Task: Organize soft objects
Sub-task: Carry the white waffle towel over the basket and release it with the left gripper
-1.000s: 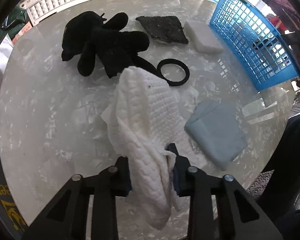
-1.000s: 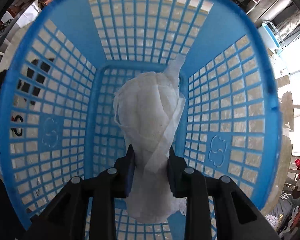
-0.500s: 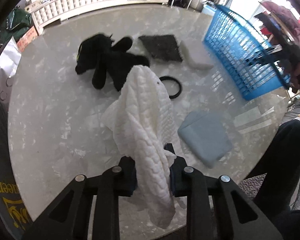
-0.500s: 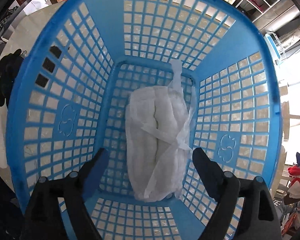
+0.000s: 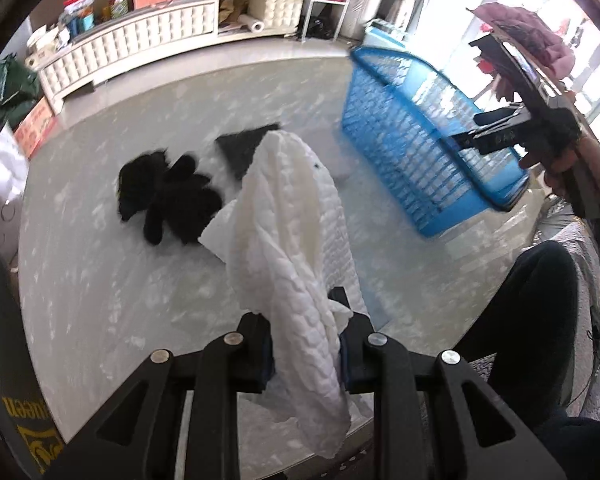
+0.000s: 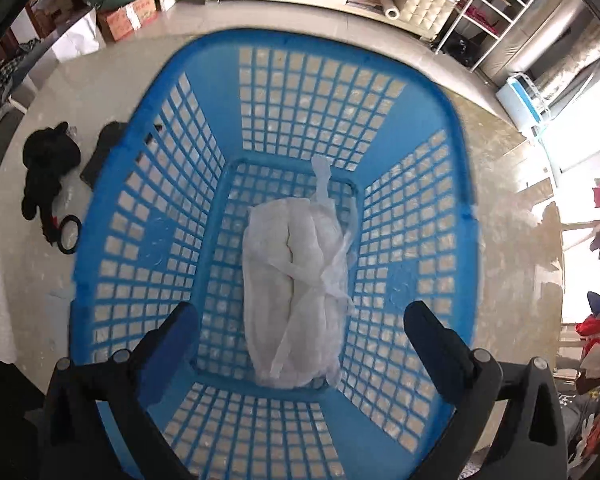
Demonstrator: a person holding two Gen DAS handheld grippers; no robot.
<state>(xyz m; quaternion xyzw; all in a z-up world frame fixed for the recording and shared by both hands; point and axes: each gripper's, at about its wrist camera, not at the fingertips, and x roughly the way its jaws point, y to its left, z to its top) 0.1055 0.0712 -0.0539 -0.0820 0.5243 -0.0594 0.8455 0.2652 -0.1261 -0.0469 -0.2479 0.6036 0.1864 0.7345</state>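
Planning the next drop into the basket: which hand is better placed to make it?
Left. The left gripper is shut on the white quilted cloth, lifted off the table. The right gripper, just opened, hangs empty above the tied white bundle in the blue basket.

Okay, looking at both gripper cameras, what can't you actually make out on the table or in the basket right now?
- Left wrist view: the white quilted cloth pinched in the left gripper covers the table behind it and most of the flat dark pad.
- Left wrist view: the blue plastic basket is motion-blurred; its contents are hidden by its wall.
- Right wrist view: the black plush toy is small and edge-distorted; no details.
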